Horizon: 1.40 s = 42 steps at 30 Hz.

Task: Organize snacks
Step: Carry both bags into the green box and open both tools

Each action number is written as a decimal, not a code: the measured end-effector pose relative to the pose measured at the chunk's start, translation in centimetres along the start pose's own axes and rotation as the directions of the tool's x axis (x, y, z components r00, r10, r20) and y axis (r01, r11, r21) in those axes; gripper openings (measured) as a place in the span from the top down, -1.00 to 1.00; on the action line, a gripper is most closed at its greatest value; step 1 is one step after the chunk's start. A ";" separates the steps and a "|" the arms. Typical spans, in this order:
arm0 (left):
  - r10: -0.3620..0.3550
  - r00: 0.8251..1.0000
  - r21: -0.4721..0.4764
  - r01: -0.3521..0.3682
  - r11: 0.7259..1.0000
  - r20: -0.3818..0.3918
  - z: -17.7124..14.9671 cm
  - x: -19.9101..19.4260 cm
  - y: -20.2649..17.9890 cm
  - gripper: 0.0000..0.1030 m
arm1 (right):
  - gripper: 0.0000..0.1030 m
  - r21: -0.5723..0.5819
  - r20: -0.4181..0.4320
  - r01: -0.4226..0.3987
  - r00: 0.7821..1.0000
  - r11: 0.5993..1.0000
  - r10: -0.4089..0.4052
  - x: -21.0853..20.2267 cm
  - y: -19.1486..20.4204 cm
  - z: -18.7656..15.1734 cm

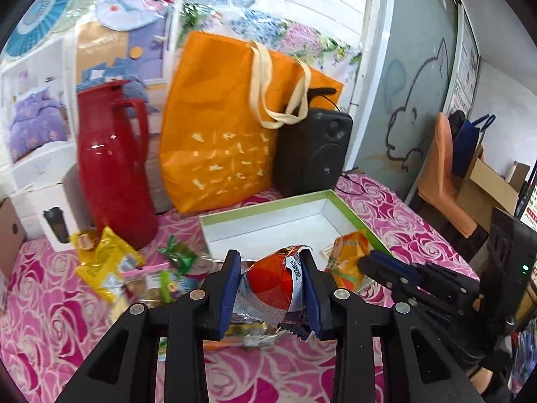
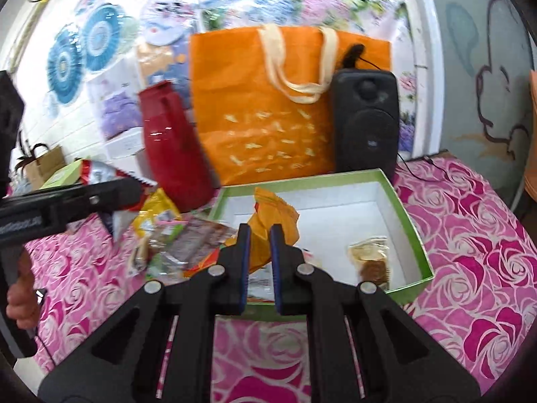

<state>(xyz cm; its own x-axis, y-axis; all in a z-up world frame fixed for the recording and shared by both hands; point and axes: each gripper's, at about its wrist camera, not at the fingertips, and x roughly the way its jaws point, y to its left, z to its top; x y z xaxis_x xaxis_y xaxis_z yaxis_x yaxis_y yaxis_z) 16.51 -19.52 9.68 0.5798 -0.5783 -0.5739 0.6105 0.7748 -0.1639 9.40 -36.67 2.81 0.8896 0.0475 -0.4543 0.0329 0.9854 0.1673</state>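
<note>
Pink rose-print tablecloth (image 2: 470, 228) underneath everything, cut off at the frame edges. Against the wall, an orange tote bag (image 2: 268, 107), partly hidden on one side by a red thermos jug (image 1: 114, 164) and on the other by a black speaker (image 2: 367, 117). In front, a shallow green-rimmed box (image 2: 407, 215), white inside, its near wall masked by gripper fingers. Left of the box, a loose heap of snack packets (image 2: 178, 238) (motion-blurred, labels unreadable). Left gripper (image 1: 272, 288) clenched on a red and silver snack bag (image 1: 272, 283), raised above the heap just short of the box; bag's lower end hidden behind the fingers. Right gripper (image 2: 260, 248) clamped on an orange snack packet (image 2: 268, 221), held over the box's near-left corner. In the box's near-right corner, a small clear packet (image 2: 371, 258) with brownish contents, hard to identify.
</note>
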 end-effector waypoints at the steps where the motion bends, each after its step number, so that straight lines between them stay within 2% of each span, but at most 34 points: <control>1: -0.005 1.000 0.004 0.005 1.000 -0.008 0.0 0.7 -0.3 0.31 | 0.75 0.010 -0.010 0.012 1.000 1.000 -0.012 0.6 -0.7 -0.2; 3: -0.010 1.000 0.012 0.011 1.000 -0.012 -0.3 1.9 -0.9 0.27 | 0.71 0.022 -0.020 0.043 0.999 0.999 -0.042 1.8 -1.9 -0.6; 4: -0.013 1.000 0.017 0.013 1.000 -0.008 -0.5 2.3 -1.1 0.01 | 0.61 0.019 -0.029 0.077 0.997 0.997 -0.076 2.4 -2.3 -1.0; 5: -0.006 1.000 0.018 0.006 1.000 -0.018 -0.8 2.7 -1.2 -0.55 | 0.23 0.015 -0.038 0.096 0.995 0.995 -0.095 2.6 -2.4 -1.2; 6: 0.016 1.000 0.007 -0.016 1.000 -0.019 -1.0 2.7 -1.0 -0.74 | -0.03 0.010 -0.044 0.111 0.993 0.994 -0.110 2.8 -2.4 -1.5; 7: 0.049 0.999 -0.011 -0.049 0.999 -0.003 -1.2 2.5 -0.7 -0.83 | -0.38 0.008 -0.034 0.105 0.994 0.994 -0.105 2.5 -2.4 -1.8; 10: 0.150 0.988 -0.061 -0.148 0.987 0.036 -1.4 1.6 0.6 -0.96 | -0.40 -0.045 -0.023 0.033 0.999 0.998 -0.034 2.2 -0.6 -2.3; 15: 0.247 0.968 -0.116 -0.240 0.964 0.050 -1.3 0.3 3.6 -0.97 | -0.40 -0.125 -0.062 -0.116 0.992 0.985 0.109 3.3 3.7 -2.3; 16: 0.250 0.967 -0.128 -0.242 0.962 0.047 -1.4 0.1 4.2 -0.97 | -0.38 -0.143 -0.074 -0.140 0.989 0.980 0.130 3.6 4.6 -2.4; 17: 0.254 0.966 -0.139 -0.246 0.959 0.040 -1.6 -0.1 4.9 -0.97 | -0.26 -0.162 -0.095 -0.159 0.985 0.974 0.145 4.0 5.4 -2.6; 19: 0.268 0.963 -0.138 -0.261 0.955 0.035 -2.1 -0.7 5.7 -0.97 | -0.02 -0.176 -0.120 -0.152 0.984 0.972 0.132 4.4 5.8 -3.0; 22: 0.275 0.961 -0.129 -0.269 0.955 0.035 -2.8 -1.2 6.3 -0.97 | -0.01 -0.079 -0.117 -0.132 0.986 0.988 0.123 3.3 3.8 -3.4; 25: 0.235 0.972 -0.131 -0.231 0.964 0.013 -3.2 -0.6 6.5 -0.97 | -0.01 -0.020 -0.109 -0.057 0.993 0.998 0.055 1.2 1.2 -4.6; 27: 0.183 0.983 -0.142 -0.183 0.973 -0.018 -3.3 0.5 6.2 -0.97 | -0.11 0.000 -0.127 -0.009 0.992 1.000 0.009 0.0 -0.2 -6.0; 29: 0.130 0.990 -0.133 -0.136 0.982 -0.056 -3.5 2.0 5.3 -0.97 | -0.51 0.010 -0.151 0.020 0.988 1.000 -0.018 -0.1 -0.9 -7.0; 33: 0.125 0.985 -0.058 -0.133 0.989 -0.122 -4.1 4.8 3.0 -0.97 | -0.52 -0.019 -0.229 0.052 0.972 0.998 -0.055 2.0 -1.0 -8.6; 36: 0.115 0.986 -0.022 -0.118 0.993 -0.125 -4.2 5.5 2.0 -0.96 | -0.45 -0.022 -0.286 0.059 0.956 0.998 -0.063 3.7 -1.5 -9.6; 37: 0.111 0.986 -0.010 -0.113 0.993 -0.122 -4.2 5.6 1.7 -0.86 | -0.13 -0.014 -0.307 0.052 0.950 0.999 -0.054 4.2 -1.7 -9.9; 38: 0.105 0.987 0.006 -0.106 0.994 -0.125 -4.0 6.0 1.4 -0.54 | 0.43 -0.011 -0.332 0.057 0.942 0.998 -0.057 4.6 -1.9 -10.2; 39: 0.098 0.985 0.016 -0.097 0.995 -0.141 -4.0 6.5 1.1 -0.31 | 0.45 -0.001 -0.341 0.055 0.939 0.998 -0.052 4.8 -2.1 -10.3; 40: 0.090 0.982 0.022 -0.087 0.996 -0.165 -3.9 6.9 1.0 0.12 | 0.47 0.023 -0.338 0.045 0.940 0.999 -0.035 4.6 -2.5 -10.3; 41: 0.092 0.978 0.032 -0.088 0.996 -0.189 -3.9 7.5 0.8 0.22 | 0.48 0.036 -0.334 0.040 0.942 0.999 -0.026 4.2 -2.7 -10.3; 42: 0.116 0.977 0.057 -0.107 0.993 -0.177 -3.9 7.7 0.3 0.23 | 0.48 0.040 -0.321 0.036 0.947 0.999 -0.021 3.6 -2.9 -10.2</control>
<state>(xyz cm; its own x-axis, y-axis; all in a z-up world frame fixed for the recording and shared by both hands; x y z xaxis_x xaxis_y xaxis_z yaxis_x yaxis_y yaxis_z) 19.07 -22.74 2.04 0.5416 -0.4302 -0.7223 0.5746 0.8165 -0.0555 7.85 -37.70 -8.18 0.6951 0.0769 -0.7148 0.0830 0.9790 0.1860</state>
